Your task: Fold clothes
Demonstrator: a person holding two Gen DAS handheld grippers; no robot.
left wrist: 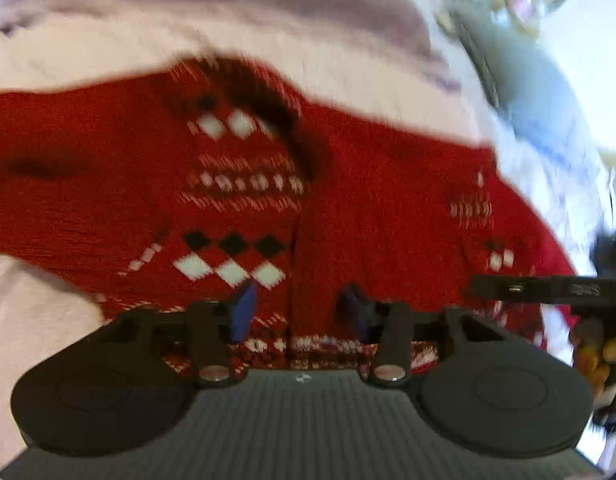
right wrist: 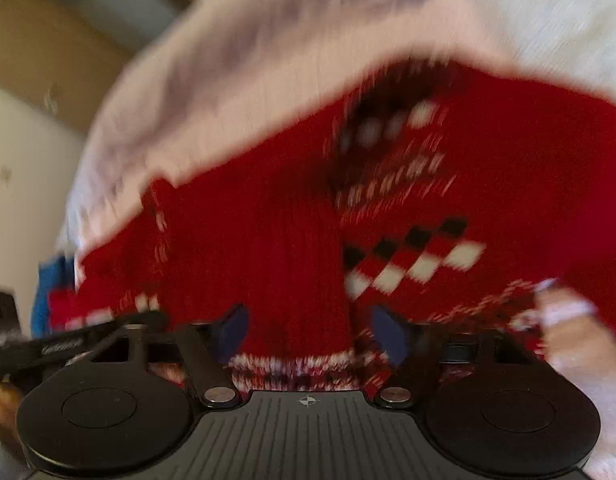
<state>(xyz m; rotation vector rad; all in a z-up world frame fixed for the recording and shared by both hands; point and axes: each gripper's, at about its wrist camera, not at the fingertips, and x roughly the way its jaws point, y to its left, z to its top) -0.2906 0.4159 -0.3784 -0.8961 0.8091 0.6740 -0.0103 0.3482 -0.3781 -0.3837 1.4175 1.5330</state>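
A red knit sweater [left wrist: 228, 208] with black and white diamond bands lies spread on a pale sheet [left wrist: 228, 40]. Its striped hem [left wrist: 328, 344] is nearest my left gripper [left wrist: 299, 312], which hovers open with its blue pads [left wrist: 244, 312] apart over the fabric. In the right wrist view the same sweater [right wrist: 268, 240] fills the middle. My right gripper [right wrist: 311, 334] is open too, and the hem [right wrist: 292, 364] sits between its wide-set fingers. A vertical crease runs up the sweater from each gripper. Both views are motion-blurred.
The other gripper [left wrist: 548, 290] and a hand [left wrist: 596, 352] show at the left wrist view's right edge. Blue cloth [right wrist: 48, 300] lies past the sweater's left side. A brown box-like shape [right wrist: 48, 48] stands off the bed's far left.
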